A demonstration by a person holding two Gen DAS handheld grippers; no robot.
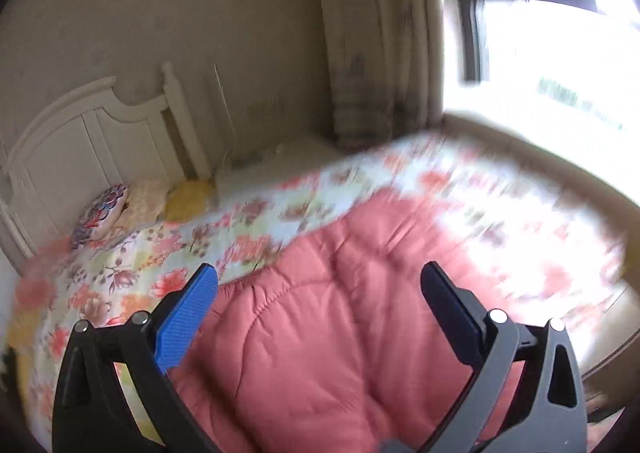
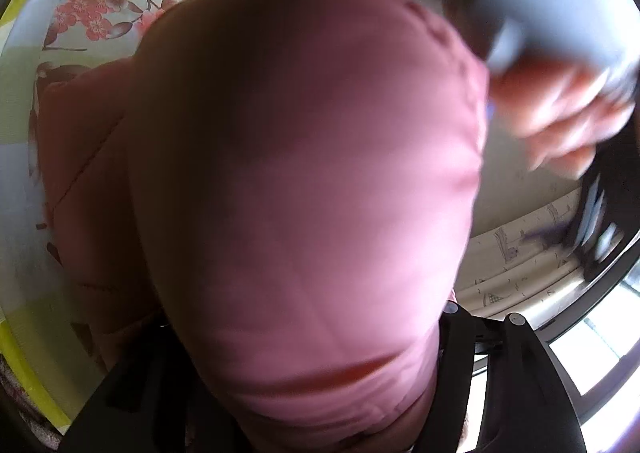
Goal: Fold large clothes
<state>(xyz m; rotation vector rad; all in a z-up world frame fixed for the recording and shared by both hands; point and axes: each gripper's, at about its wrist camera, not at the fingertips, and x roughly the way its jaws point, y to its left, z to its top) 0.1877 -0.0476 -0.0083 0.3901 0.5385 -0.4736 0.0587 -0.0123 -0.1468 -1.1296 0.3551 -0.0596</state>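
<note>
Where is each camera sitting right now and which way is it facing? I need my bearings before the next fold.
Left wrist: on the left gripper, looking along its open fingers, tilted down over the pink padded coat on the floral bedspread, toward the headboard, curtain and window.
Right wrist: on the right gripper, pressed close against the coat, which hides the fingertips; only the black frame shows, plus a blurred hand at the right.
Shared: the coat and the bedspread.

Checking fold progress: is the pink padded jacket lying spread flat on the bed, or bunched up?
Bunched up. The pink padded jacket lies in puffy mounds on the floral bedspread, a thick fold bulging close to the right wrist camera.
</note>
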